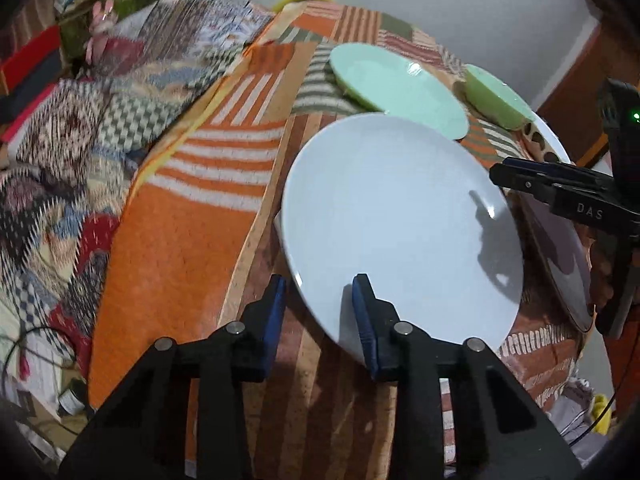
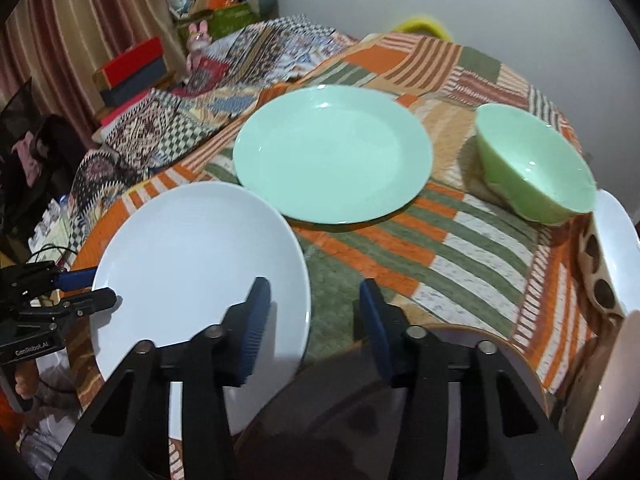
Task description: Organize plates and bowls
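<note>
Currently: white plate (image 1: 400, 216), rim between left gripper (image 1: 320, 292) jaws, unpinched; right gripper (image 2: 314, 300) spread, dark plate (image 2: 360, 412) beneath; green plate (image 2: 332, 152) beyond.

A white plate (image 2: 192, 256) lies near left on the patchwork cloth, a mint plate (image 2: 332, 152) just beyond it, a green bowl (image 2: 536, 164) upright far right, a dark plate (image 2: 340, 412) nearest.

White plate (image 2: 192, 256), mint plate (image 2: 332, 152), green bowl (image 2: 536, 164), orange-green striped patchwork cloth (image 2: 460, 248)
</note>
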A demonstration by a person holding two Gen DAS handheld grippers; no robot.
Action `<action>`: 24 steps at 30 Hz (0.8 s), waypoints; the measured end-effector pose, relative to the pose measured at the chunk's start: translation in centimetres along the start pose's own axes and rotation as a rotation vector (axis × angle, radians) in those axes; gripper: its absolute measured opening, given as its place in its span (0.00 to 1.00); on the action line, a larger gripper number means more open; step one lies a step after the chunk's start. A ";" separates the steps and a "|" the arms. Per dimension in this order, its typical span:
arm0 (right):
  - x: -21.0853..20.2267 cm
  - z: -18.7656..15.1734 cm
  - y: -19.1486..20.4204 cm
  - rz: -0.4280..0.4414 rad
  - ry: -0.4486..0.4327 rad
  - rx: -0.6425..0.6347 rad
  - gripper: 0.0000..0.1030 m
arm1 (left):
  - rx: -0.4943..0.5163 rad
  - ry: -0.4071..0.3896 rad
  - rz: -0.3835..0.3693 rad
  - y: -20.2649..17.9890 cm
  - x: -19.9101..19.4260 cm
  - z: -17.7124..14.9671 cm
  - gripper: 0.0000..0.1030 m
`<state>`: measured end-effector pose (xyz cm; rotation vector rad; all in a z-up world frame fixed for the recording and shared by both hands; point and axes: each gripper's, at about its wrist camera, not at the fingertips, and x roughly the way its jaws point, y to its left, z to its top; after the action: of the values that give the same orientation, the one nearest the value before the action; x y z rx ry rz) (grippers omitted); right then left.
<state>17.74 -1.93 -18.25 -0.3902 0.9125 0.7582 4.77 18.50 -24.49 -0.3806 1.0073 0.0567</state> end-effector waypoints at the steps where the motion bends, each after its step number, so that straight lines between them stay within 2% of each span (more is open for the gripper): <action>1: 0.3 0.1 0.1 0.003 0.015 -0.011 0.35 | -0.014 0.006 -0.014 0.1 0.1 -0.1 0.33; 5: 0.8 0.5 0.1 -0.003 0.040 -0.036 0.30 | -0.041 0.017 -0.044 0.1 0.1 -0.3 0.33; 8: 1.4 0.7 0.0 0.010 0.069 -0.041 0.25 | -0.034 0.023 -0.062 -0.3 0.0 -0.6 0.27; 13: 2.3 0.8 0.4 0.039 0.108 -0.049 0.19 | -0.041 0.018 -0.056 -0.5 -0.2 -0.6 0.26; 24: 2.5 0.3 0.9 0.028 0.104 -0.008 0.20 | -0.038 -0.023 0.030 -0.2 -0.2 0.9 0.26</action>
<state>18.16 -0.07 -20.09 -0.4279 1.0147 0.7731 5.43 18.65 -23.87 -0.3985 0.9901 0.1068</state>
